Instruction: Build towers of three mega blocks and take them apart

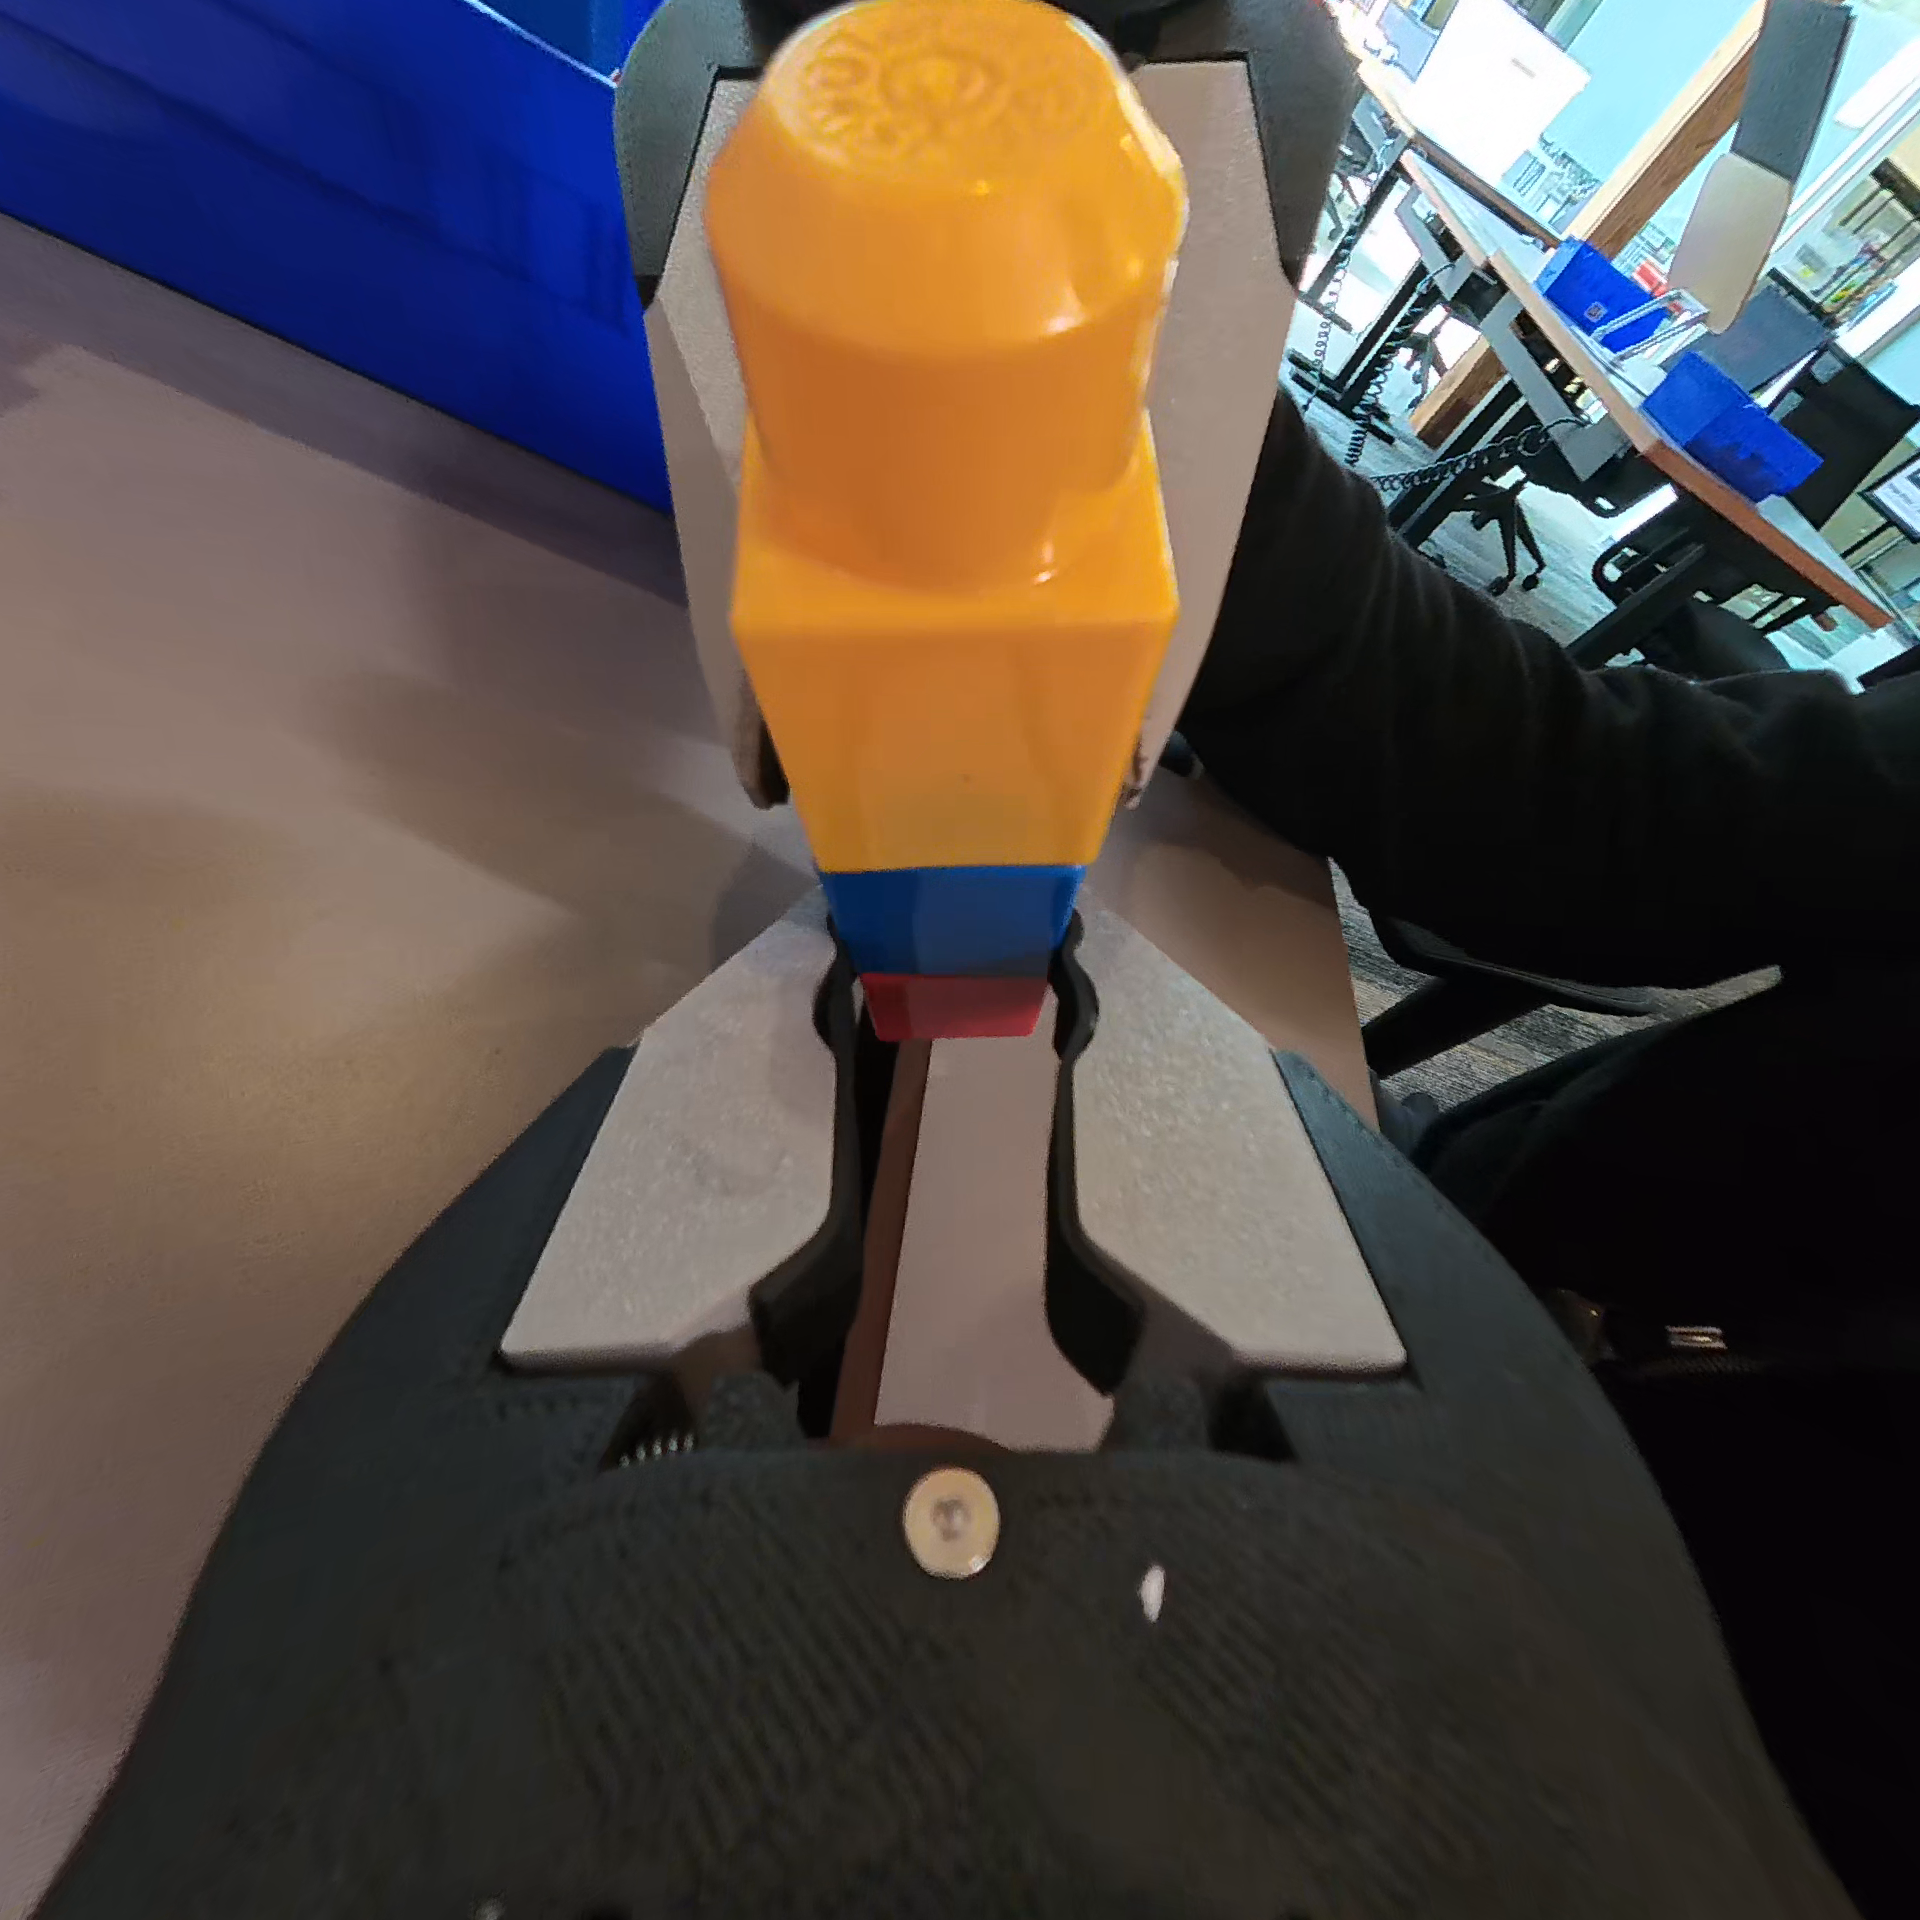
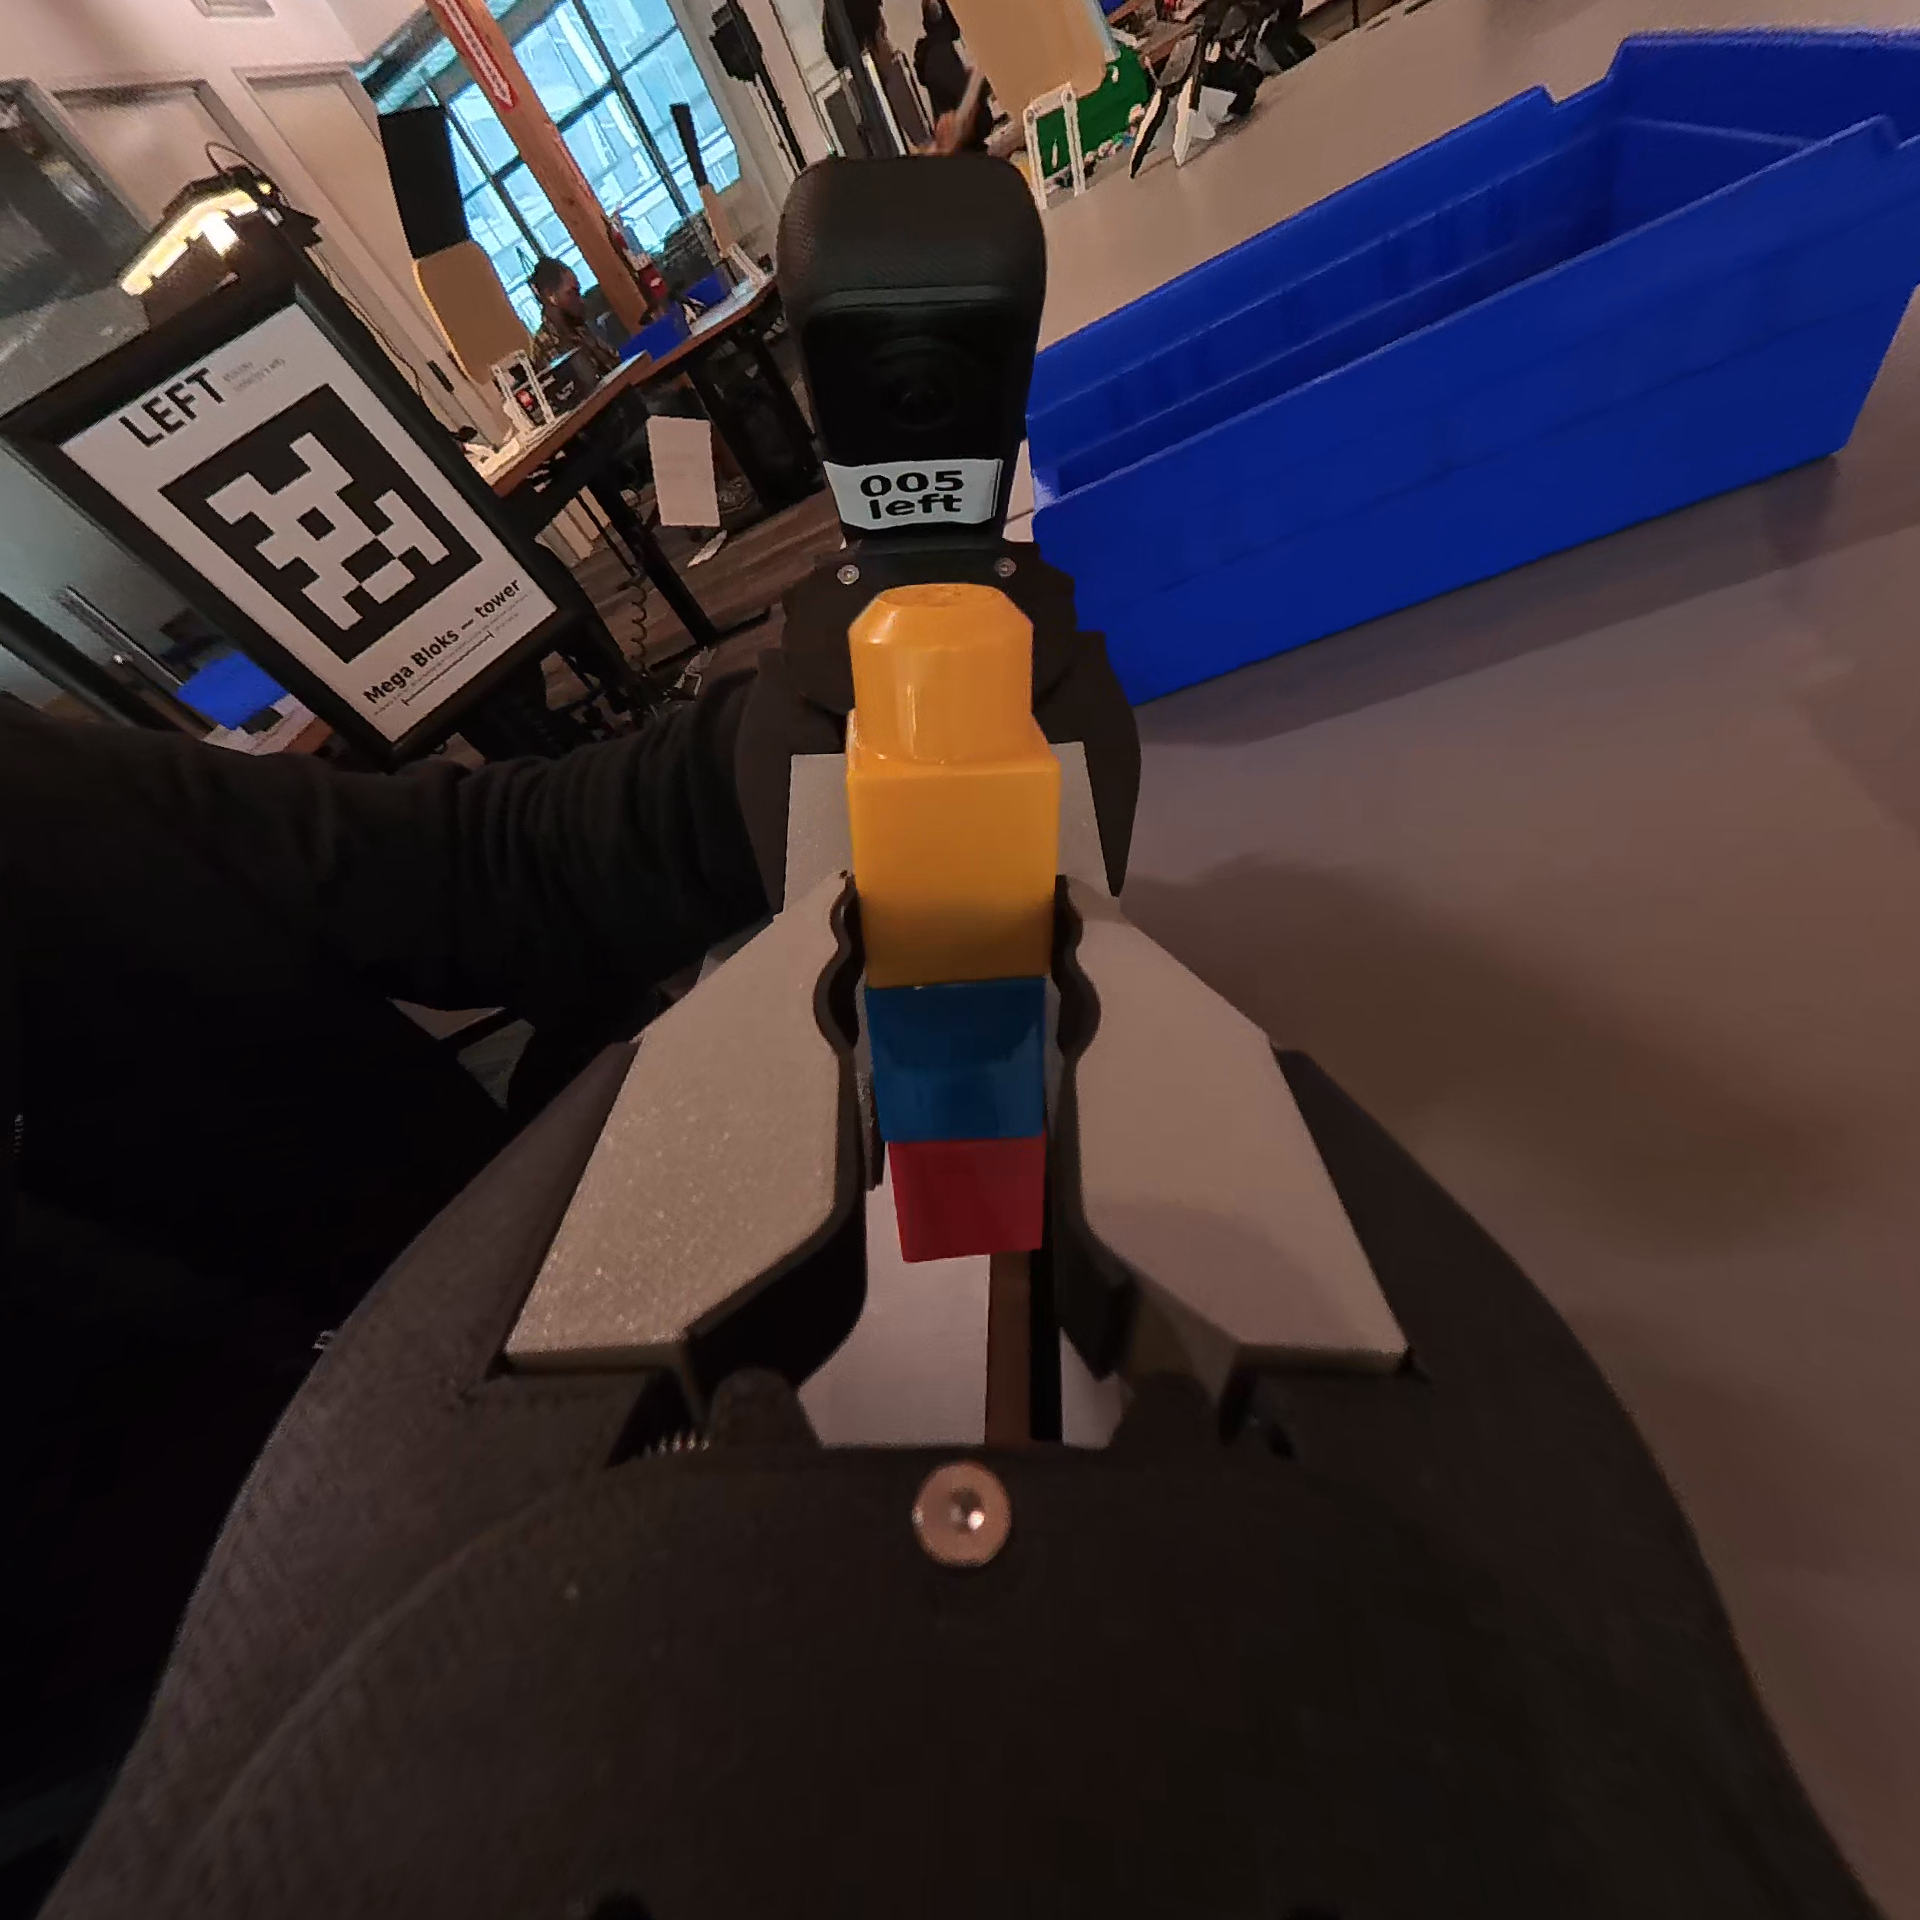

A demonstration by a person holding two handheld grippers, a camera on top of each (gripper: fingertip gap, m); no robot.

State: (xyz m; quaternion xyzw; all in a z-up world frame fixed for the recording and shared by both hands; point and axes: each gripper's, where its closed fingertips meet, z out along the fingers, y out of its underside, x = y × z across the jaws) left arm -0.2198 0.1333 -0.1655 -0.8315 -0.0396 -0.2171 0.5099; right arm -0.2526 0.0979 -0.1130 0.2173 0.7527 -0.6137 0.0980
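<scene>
Left hand-held gripper [image 1: 951, 961] grasps blue block [image 1: 951, 920]; right one [image 2: 956, 935] grasps yellow block [image 2: 954, 862].

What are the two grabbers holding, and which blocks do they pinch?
One three-block tower. The left gripper pinches it low, around the blue block and red block. The right gripper pinches the orange block on top.

Each wrist camera sat close behind its own gripper, looking forward along the fingers from just above the grey table [image 2: 1507, 1039]. The two views faced each other, sharing the three-block tower [image 1: 951, 644] [image 2: 954, 935] and the blue bin [image 1: 312, 208] [image 2: 1507, 416].
</scene>
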